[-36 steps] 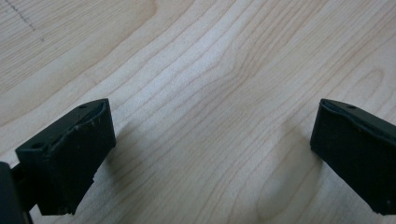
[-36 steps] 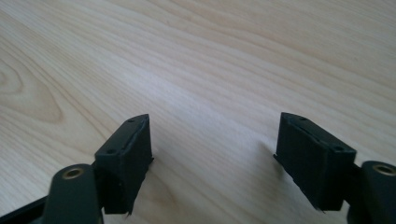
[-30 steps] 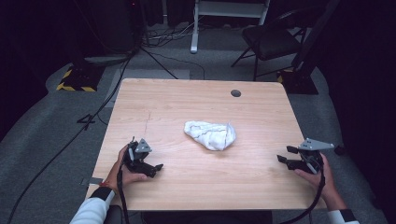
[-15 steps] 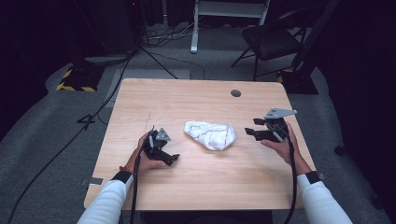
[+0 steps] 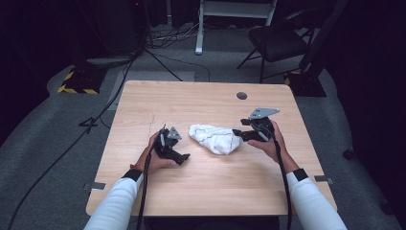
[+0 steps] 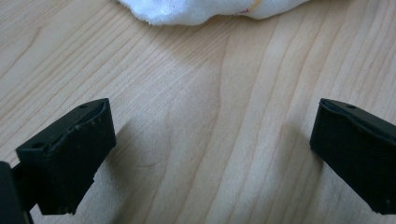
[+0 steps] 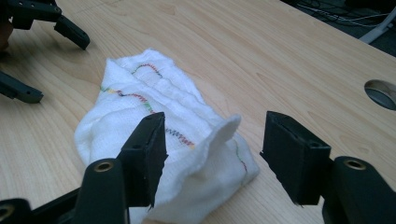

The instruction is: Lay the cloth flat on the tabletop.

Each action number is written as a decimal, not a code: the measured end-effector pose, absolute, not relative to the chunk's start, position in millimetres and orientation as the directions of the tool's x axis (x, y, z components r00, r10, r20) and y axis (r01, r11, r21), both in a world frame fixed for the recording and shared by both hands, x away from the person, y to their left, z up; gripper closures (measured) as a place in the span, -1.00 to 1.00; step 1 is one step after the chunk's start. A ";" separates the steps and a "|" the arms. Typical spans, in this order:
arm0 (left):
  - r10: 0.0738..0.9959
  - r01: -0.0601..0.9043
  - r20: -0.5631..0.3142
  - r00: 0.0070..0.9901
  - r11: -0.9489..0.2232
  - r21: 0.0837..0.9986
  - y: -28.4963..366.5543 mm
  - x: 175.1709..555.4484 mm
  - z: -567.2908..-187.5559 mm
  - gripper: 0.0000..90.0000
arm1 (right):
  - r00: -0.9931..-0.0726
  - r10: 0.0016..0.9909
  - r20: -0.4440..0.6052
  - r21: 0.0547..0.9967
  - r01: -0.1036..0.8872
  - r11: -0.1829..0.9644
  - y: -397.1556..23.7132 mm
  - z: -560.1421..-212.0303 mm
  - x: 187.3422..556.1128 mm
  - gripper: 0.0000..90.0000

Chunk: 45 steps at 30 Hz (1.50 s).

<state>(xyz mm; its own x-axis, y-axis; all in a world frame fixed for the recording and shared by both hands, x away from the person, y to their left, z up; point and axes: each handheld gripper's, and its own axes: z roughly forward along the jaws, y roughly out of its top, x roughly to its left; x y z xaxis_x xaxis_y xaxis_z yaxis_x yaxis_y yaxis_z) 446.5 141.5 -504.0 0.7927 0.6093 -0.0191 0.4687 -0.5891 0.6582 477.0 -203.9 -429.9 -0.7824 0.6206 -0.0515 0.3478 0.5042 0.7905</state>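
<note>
Crumpled cloth (image 5: 215,138) on the tabletop (image 5: 206,191) near its middle, left gripper (image 5: 178,154) just left of it, right gripper (image 5: 239,133) at its right edge, round hole (image 5: 242,96) behind, chair (image 5: 277,43) on the floor beyond the tabletop.

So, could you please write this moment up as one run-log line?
left gripper: open, short of cloth | right gripper: open, jaws just closing, astride raised fold, no grip yet | white cloth: crumpled, mid-table

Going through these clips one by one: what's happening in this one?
A person at a light wooden table works a crumpled white cloth with coloured stitching. The right gripper, jaws just closing, straddles a raised fold without pinching it. The left gripper sits open just short of the cloth's other side.
</note>
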 end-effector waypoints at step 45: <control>0.602 0.401 0.030 0.798 -0.568 0.719 124.2 468.0 -487.9 -0.45 | -0.834 0.537 -0.127 0.772 0.257 0.582 -250.0 -422.7 426.6 0.95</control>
<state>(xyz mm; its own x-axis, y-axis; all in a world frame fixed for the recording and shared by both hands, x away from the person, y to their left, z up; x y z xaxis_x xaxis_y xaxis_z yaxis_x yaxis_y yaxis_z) 468.0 124.2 -487.9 0.7980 0.6019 0.0303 0.4009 -0.5676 0.7191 426.6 -250.0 -422.7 -0.8339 0.5371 -0.1272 0.2568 0.5816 0.7719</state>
